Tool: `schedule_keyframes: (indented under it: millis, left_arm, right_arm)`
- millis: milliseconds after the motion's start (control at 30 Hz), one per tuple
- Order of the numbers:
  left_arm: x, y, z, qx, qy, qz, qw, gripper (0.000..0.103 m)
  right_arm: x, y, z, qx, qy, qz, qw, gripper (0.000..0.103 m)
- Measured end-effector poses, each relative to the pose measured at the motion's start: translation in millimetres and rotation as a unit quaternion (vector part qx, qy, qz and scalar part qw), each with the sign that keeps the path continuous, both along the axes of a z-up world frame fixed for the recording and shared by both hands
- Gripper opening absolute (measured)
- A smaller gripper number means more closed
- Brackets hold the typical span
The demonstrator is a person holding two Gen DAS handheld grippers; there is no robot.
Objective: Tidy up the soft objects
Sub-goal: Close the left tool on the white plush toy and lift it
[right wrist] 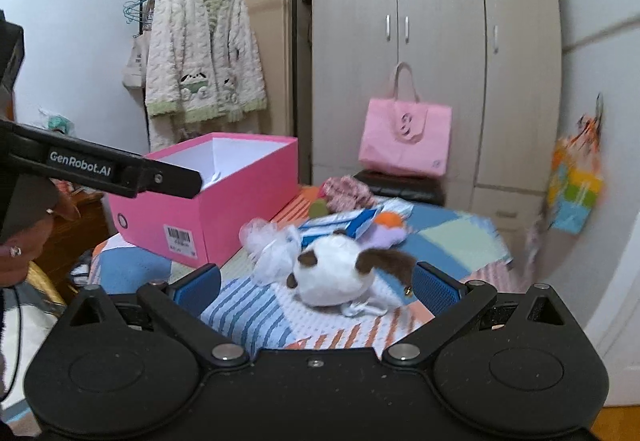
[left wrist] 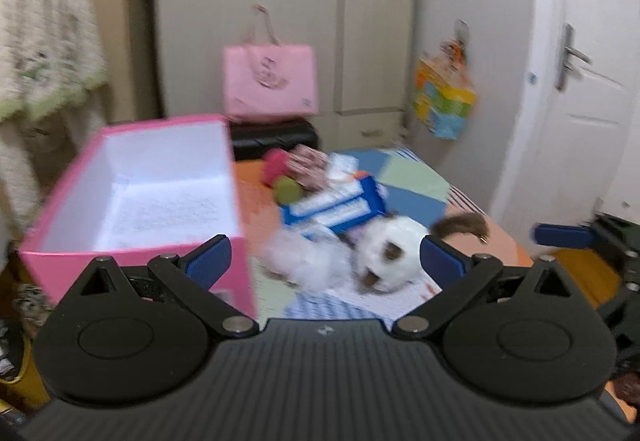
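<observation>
A white plush cat with brown ears and tail point(left wrist: 386, 255) point(right wrist: 334, 271) lies on a patchwork-covered table point(right wrist: 460, 241), with white gauzy fabric point(left wrist: 304, 257) point(right wrist: 274, 249) beside it. Behind them lie a blue-and-white pack point(left wrist: 334, 207) point(right wrist: 356, 223), a green ball point(left wrist: 288, 189), a pink ball point(left wrist: 274, 165), a pink knitted piece point(right wrist: 346, 193) and a purple-orange soft toy point(right wrist: 386, 231). An open pink box point(left wrist: 132, 193) point(right wrist: 208, 197) stands to the left, its white inside bare. My left gripper point(left wrist: 326, 259) is open just short of the cat. My right gripper point(right wrist: 318, 283) is open in front of the cat.
A pink tote bag point(right wrist: 404, 139) sits on a black case point(right wrist: 404, 185) against the wardrobe point(right wrist: 432, 41). A fleece robe point(right wrist: 204, 53) hangs on a rack at the left. A colourful bag point(left wrist: 444, 101) hangs on the wall near a door point(left wrist: 588, 81). A person's hand point(right wrist: 20, 245) holds the left gripper's body.
</observation>
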State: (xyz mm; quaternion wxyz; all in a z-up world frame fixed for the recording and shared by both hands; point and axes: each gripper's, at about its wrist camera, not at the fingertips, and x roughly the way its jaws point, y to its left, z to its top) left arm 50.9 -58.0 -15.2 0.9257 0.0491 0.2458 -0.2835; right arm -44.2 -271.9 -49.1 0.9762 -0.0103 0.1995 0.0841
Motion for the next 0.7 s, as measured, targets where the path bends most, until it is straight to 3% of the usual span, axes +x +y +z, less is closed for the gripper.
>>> schedule_keyframes:
  millis: [400, 700]
  left_arm:
    - [45, -47, -42, -0.013, 0.055, -0.087, 0.9946, 0.097]
    - [77, -77, -66, 0.009, 0.092, -0.115, 0.9891, 0.08]
  right_arm:
    - [55, -17, -49, -0.007, 0.03, 0.029, 0.999, 0.1]
    - [86, -16, -70, -0.007, 0.006, 0.035, 0.999, 0.1]
